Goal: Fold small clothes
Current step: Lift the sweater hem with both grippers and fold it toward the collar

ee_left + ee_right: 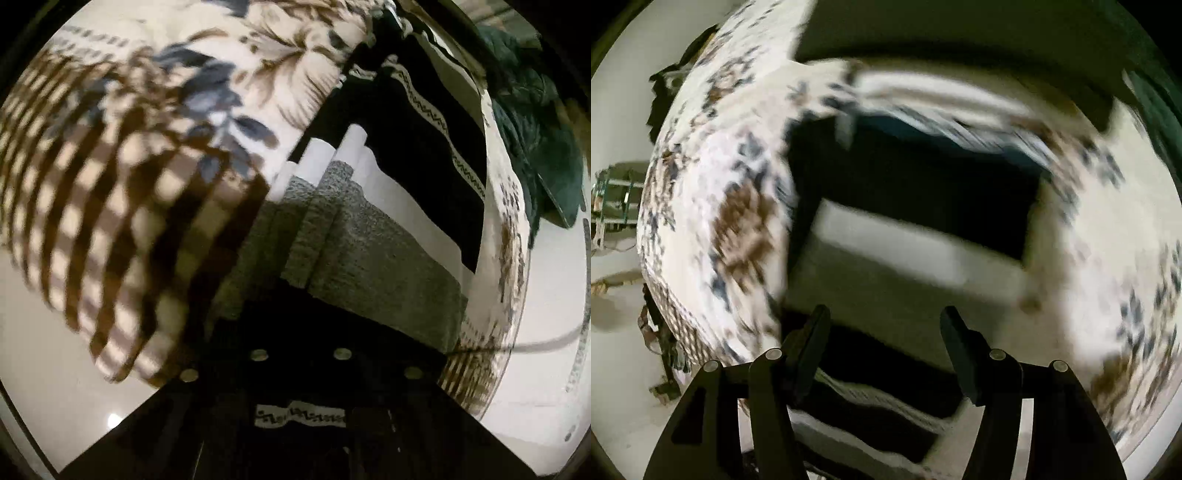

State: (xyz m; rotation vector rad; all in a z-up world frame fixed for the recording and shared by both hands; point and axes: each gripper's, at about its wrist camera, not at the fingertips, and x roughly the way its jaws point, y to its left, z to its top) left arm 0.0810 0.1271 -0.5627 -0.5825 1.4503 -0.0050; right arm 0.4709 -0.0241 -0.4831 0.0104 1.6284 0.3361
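Note:
A striped garment (373, 240) in black, white and grey bands with a zigzag trim lies on a floral tablecloth (280, 70). In the left wrist view its black cloth drapes over my left gripper (301, 373) and hides the fingertips, so I cannot see how the jaws stand. In the blurred right wrist view the same garment (916, 254) lies ahead, and my right gripper (884, 325) is open and empty just above its near black band, one finger (809, 350) each side.
The tablecloth (731, 206) covers a round table with a checked border (122, 221). A dark green garment (535, 147) lies at the far right edge. Pale floor (620, 332) and a rack (613, 203) show beyond the table's left side.

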